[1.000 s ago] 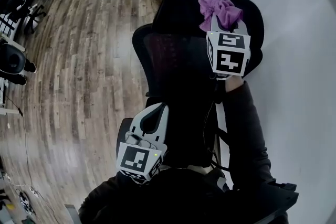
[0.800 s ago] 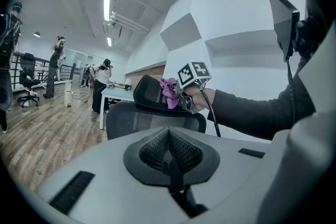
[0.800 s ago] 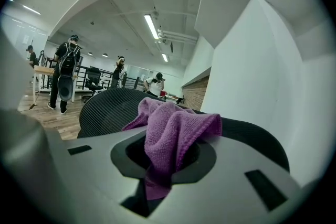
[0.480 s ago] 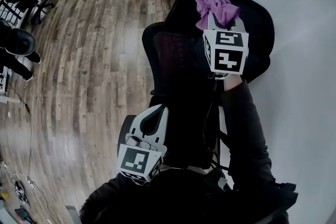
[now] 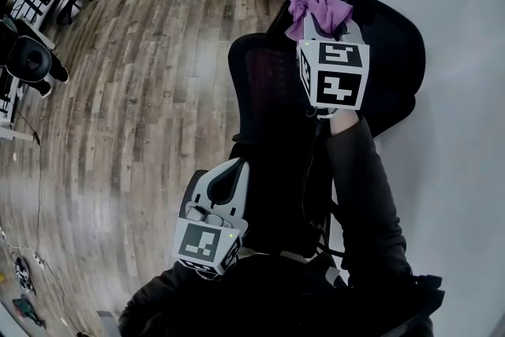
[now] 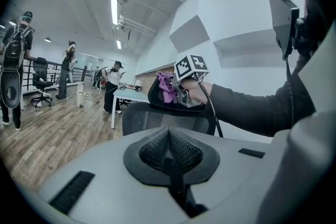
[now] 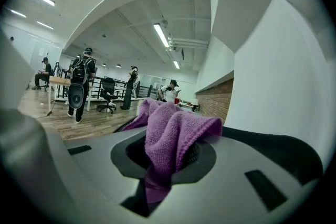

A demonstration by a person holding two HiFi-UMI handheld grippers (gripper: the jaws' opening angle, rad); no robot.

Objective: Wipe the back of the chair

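We pinch the cloth (image 5: 312, 1) in the right gripper (image 5: 326, 24) at one o'clock for wiping the chair back (image 5: 264, 102); the left gripper (image 5: 230, 172) idles, jaws pressed together.

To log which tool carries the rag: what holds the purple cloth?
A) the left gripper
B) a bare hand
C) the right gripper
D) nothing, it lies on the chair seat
C: the right gripper is shut on the purple cloth, raised by the chair's headrest, while the left gripper is shut with nothing in it.
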